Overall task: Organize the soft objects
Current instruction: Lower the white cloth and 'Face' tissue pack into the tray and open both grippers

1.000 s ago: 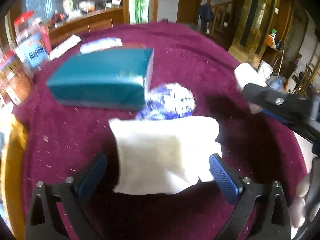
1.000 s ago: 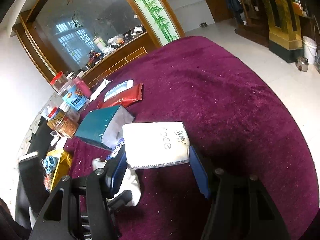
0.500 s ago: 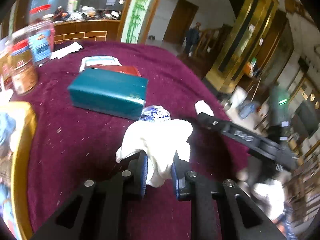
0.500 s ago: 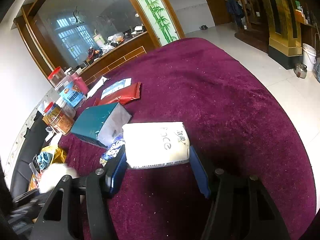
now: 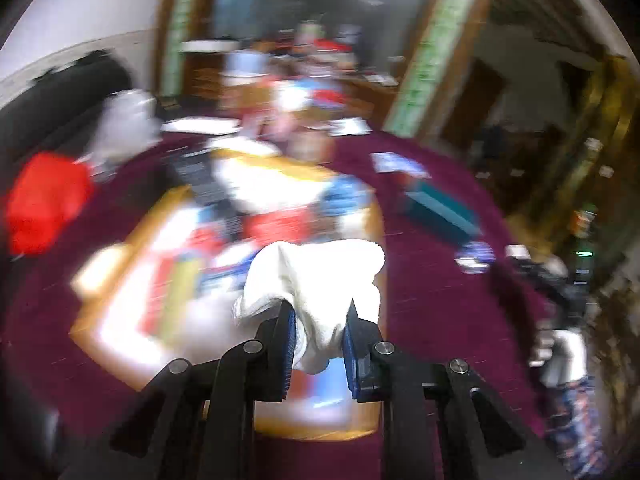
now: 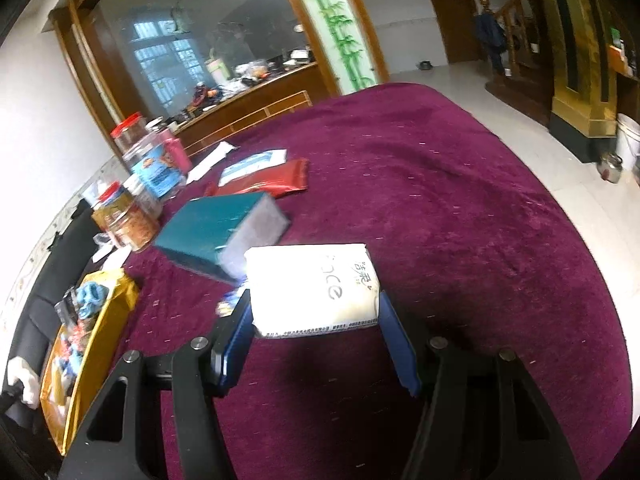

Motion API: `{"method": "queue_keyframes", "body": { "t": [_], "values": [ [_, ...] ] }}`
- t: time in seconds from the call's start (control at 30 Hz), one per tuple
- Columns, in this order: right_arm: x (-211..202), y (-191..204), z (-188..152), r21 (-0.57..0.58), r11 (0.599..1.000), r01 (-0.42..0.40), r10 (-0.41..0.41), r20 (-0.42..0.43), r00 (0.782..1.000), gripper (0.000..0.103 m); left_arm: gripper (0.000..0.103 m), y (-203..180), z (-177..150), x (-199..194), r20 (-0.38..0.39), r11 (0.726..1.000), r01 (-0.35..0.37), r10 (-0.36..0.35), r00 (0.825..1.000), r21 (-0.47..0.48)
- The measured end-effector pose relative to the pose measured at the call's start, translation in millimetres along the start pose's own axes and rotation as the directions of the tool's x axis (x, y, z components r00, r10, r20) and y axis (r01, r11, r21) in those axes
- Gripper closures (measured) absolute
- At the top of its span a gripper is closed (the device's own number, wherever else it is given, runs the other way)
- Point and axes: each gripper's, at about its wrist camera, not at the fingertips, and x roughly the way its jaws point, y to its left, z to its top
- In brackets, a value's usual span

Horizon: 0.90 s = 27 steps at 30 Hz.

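Observation:
My left gripper (image 5: 319,326) is shut on a white soft cloth (image 5: 320,280) and holds it above a yellow-rimmed box (image 5: 120,272) full of mixed items; that view is blurred. My right gripper (image 6: 316,328) is shut on a white tissue pack (image 6: 312,288) held above the maroon table. The yellow box also shows in the right wrist view (image 6: 100,344) at the left, with the white cloth (image 6: 20,376) at the far left edge.
A teal tissue box (image 6: 216,228) lies just beyond the white pack, with a small blue-white packet (image 6: 228,306) beside it. A red packet (image 6: 272,180), a blue-white packet (image 6: 256,162) and several jars (image 6: 132,200) stand further back. The maroon table (image 6: 440,200) ends at right.
My left gripper closed on the white cloth, lifted it and swung left over the yellow box. My right gripper kept hold of the white tissue pack and hardly moved.

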Motion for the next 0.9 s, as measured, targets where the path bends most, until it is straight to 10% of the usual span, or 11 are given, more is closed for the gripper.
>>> {"method": "queue_keyframes", "body": {
  "t": [0.3,0.4,0.47,0.63,0.9],
  "values": [
    [-27,131,-27,-0.215,0.956,-0.200,0.181,-0.106,0.978,0.043,0.080,87,-29,-2,-0.074,0.983,-0.166,0.160,0.984,-0.080],
    [-29,187,-45,-0.307,0.910,-0.278,0.231,-0.180,0.956,0.043,0.049,80,-32,15,-0.104,0.978,-0.209,0.206,0.973,-0.012],
    [-27,227,-63,-0.359,0.869,-0.340,0.263,-0.248,0.932,0.043,0.049,77,-38,24,-0.142,0.969,-0.244,0.247,0.958,0.044],
    [-17,301,-105,-0.479,0.776,-0.410,0.260,-0.350,0.900,0.043,0.033,84,-41,5,-0.095,0.984,-0.179,0.176,0.980,-0.019],
    [-6,360,-156,-0.648,0.647,-0.401,0.174,-0.387,0.906,0.043,0.028,121,-48,-61,0.059,0.979,-0.120,0.131,0.990,-0.164]
  ]
}}
